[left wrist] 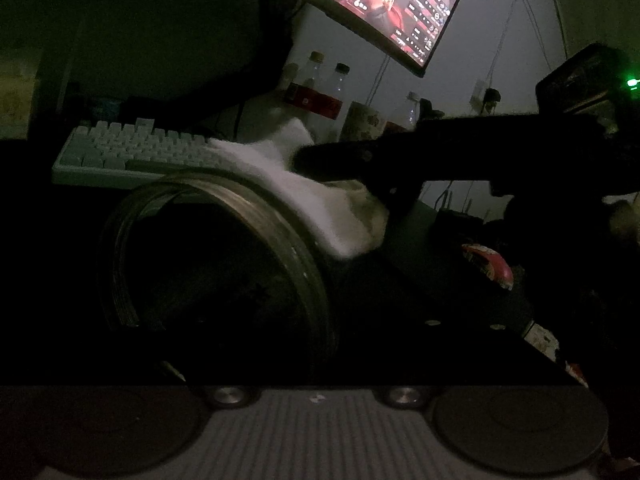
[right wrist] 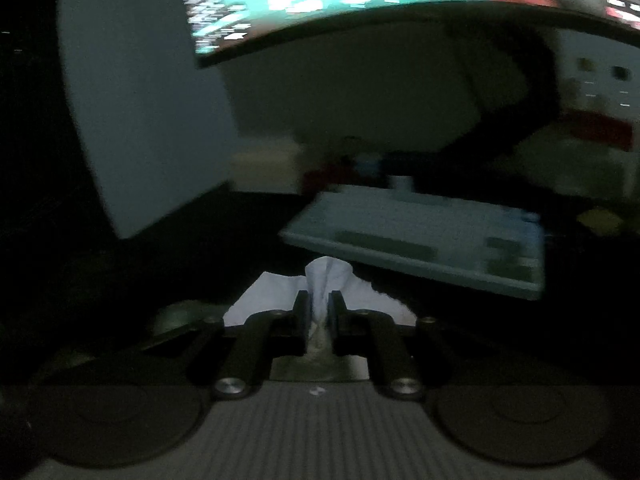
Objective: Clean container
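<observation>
A: Clear jar point(left wrist: 216, 276) on its side, filling the left wrist view, threaded mouth toward the lens. Left tongs themselves lost in the dark below; grip on jar likely, opening impossible to tell.

B: Right tongs point(right wrist: 319, 307) pinched nearly closed on a white tissue point(right wrist: 326, 280). From the left view, the same tissue point(left wrist: 316, 208) draped over the jar's upper rim, right tongs point(left wrist: 320, 158) pressing at it from the right.

A: Risks?

B: Thin tissue, hard threaded edge: tearing or shredding likely if dragged across it. Bunched wad held only at a narrow pinch, so slipping out possible under a firm wipe. Round smooth jar, lying sideways: rolling or twisting away likely if side pressure beats the left hold. Very dim scene, right view blurred; missed spots hard to catch.

A: Count?

B: One jar. One tissue. One keyboard point(left wrist: 132, 152) behind on the tabletop. One monitor point(left wrist: 384, 4) above. Three bottles point(left wrist: 334, 92) visible at the back, possibly more in shadow. One patterned cup point(left wrist: 362, 122) beside them.
</observation>
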`<action>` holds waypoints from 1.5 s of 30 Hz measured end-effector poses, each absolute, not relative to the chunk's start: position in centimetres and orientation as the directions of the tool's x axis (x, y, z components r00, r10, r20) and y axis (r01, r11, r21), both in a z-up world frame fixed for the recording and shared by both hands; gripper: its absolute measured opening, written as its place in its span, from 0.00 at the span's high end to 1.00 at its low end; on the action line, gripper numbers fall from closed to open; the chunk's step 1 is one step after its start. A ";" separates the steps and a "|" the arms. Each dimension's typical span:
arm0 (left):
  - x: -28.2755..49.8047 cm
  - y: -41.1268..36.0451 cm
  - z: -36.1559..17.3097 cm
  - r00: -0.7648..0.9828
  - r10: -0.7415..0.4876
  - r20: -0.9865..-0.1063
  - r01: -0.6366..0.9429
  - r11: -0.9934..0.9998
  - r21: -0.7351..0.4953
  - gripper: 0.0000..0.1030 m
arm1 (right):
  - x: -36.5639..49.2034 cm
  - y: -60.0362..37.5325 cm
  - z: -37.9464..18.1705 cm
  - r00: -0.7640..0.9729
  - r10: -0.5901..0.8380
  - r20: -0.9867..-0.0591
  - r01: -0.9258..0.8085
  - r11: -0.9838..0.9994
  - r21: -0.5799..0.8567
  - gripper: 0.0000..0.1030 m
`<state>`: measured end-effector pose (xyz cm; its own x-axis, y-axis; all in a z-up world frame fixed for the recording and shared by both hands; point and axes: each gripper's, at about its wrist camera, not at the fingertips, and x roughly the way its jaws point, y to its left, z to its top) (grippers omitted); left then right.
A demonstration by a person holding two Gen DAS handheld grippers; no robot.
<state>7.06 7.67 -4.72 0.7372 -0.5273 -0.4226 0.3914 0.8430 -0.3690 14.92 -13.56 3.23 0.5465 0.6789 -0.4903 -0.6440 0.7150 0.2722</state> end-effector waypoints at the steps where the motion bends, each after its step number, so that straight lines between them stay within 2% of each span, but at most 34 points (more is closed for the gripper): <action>1: 7.1 7.7 -4.7 0.737 -0.528 -0.422 0.391 0.843 -0.370 0.35 | 15.4 -13.9 3.0 0.566 0.654 -0.501 -0.616 0.740 0.271 0.88; 4: 7.1 7.7 -4.7 0.744 -0.518 -0.421 0.380 0.847 -0.371 0.36 | 15.4 -14.1 2.9 0.581 0.639 -0.504 -0.590 0.757 0.281 0.89; 6: 7.1 7.9 -4.7 0.769 -0.486 -0.416 0.342 0.862 -0.375 0.45 | 14.6 -13.7 3.0 0.563 0.672 -0.480 -0.624 0.727 0.287 0.89; 7: 7.1 8.0 -4.7 0.783 -0.467 -0.411 0.321 0.869 -0.376 0.53 | 14.1 -13.4 3.2 0.541 0.701 -0.466 -0.654 0.698 0.292 0.89; 8: 7.0 8.2 -4.7 0.784 -0.480 -0.393 0.329 0.859 -0.392 0.66 | 13.5 -13.0 3.3 0.514 0.729 -0.453 -0.684 0.667 0.296 0.89; 10: 6.8 8.5 -4.5 0.783 -0.513 -0.352 0.360 0.835 -0.416 0.79 | 12.6 -12.3 3.7 0.474 0.761 -0.443 -0.730 0.621 0.285 0.90; 14: 6.3 9.0 -4.1 0.799 -0.529 -0.286 0.390 0.817 -0.424 0.90 | 12.3 -12.9 4.1 0.499 0.753 -0.428 -0.716 0.637 0.287 0.90; 16: 6.4 9.6 -4.3 0.788 -0.565 -0.244 0.409 0.777 -0.479 0.96 | 12.3 -13.5 4.3 0.517 0.746 -0.419 -0.698 0.651 0.298 0.90; 23: 7.3 11.7 -4.9 0.708 -0.694 -0.129 0.448 0.583 -0.678 0.95 | 12.9 -14.7 4.0 0.523 0.733 -0.435 -0.668 0.669 0.326 0.90; 24: 7.3 11.5 -4.8 0.707 -0.692 -0.143 0.454 0.600 -0.659 0.93 | 13.0 -14.7 3.9 0.520 0.732 -0.440 -0.666 0.670 0.329 0.90; 25: 7.0 11.1 -4.4 0.721 -0.672 -0.170 0.456 0.644 -0.614 0.86 | 13.1 -14.8 3.7 0.517 0.732 -0.445 -0.664 0.670 0.332 0.90; 26: 6.7 10.7 -4.1 0.735 -0.650 -0.196 0.456 0.687 -0.566 0.73 | 13.2 -14.9 3.6 0.513 0.731 -0.450 -0.662 0.671 0.335 0.90; 28: 5.8 9.7 -3.5 0.744 -0.627 -0.233 0.484 0.745 -0.459 0.60 | 13.4 -14.9 3.4 0.510 0.729 -0.456 -0.659 0.672 0.338 0.90; 31: 5.3 8.1 -3.3 0.725 -0.624 -0.292 0.527 0.775 -0.349 0.58 | 13.6 -14.7 3.3 0.512 0.727 -0.458 -0.658 0.675 0.335 0.90; 33: 5.6 7.6 -3.6 0.728 -0.601 -0.330 0.506 0.796 -0.333 0.58 | 13.7 -14.5 3.3 0.513 0.724 -0.462 -0.661 0.676 0.326 0.90; 36: 6.3 7.6 -4.4 0.727 -0.575 -0.374 0.469 0.815 -0.342 0.58 | 13.7 -14.5 3.3 0.512 0.720 -0.469 -0.665 0.678 0.314 0.90; 38: 6.6 7.6 -4.6 0.739 -0.549 -0.391 0.438 0.832 -0.341 0.53 | 13.7 -14.7 3.4 0.519 0.709 -0.478 -0.664 0.686 0.297 0.90; 42: 6.9 7.7 -4.8 0.744 -0.537 -0.398 0.419 0.839 -0.348 0.53 | 14.1 -14.6 3.6 0.528 0.682 -0.506 -0.638 0.712 0.294 0.89; 45: 7.2 7.5 -5.2 0.731 -0.534 -0.423 0.405 0.840 -0.361 0.52 | 13.2 -13.6 3.7 0.520 0.699 -0.491 -0.659 0.694 0.289 0.89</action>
